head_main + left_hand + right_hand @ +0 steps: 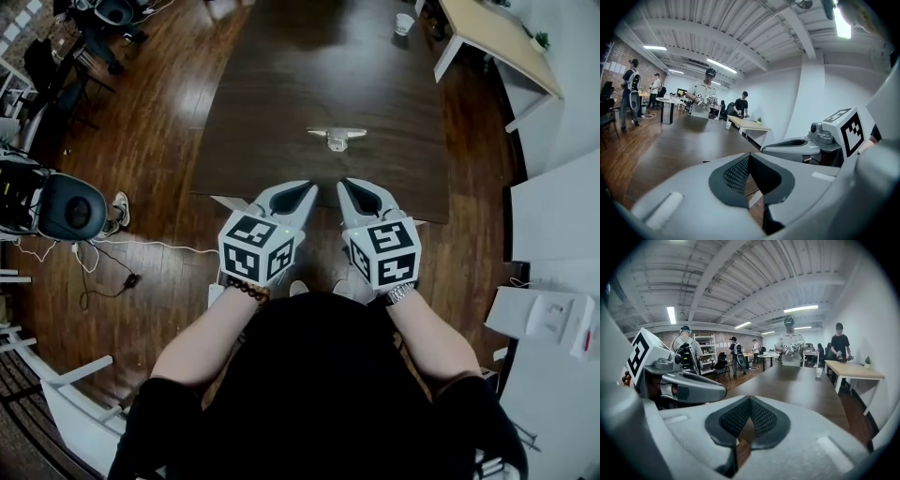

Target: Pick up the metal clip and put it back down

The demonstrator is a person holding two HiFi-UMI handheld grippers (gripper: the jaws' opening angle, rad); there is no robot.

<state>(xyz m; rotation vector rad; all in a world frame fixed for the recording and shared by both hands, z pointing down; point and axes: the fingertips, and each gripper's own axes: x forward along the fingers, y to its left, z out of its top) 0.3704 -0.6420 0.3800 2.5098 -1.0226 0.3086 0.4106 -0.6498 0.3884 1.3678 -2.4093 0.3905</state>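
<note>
— Closest in, what does the head view give you?
— Two forearms (211,333), then the left gripper (298,190) and right gripper (349,186) side by side over the near edge of the dark table (281,84). Only that view shows the metal clip (336,138).
— And the gripper views?
— Each looks along its own jaws. Both pairs meet at the tips with nothing between them. They also show a person (790,347) standing at the table's far end, and others further back in the room.
— Room to move?
— There's bare tabletop on every side of the clip. A white cup (403,22) stands near the far right corner. A light wooden desk (497,36) sits beyond the right edge, and an office chair (71,208) is on the wood floor (150,141) to the left.
— Clip against the fingertips?
— Lying on the table, straight ahead of the gap between the two grippers and well apart from both.
</note>
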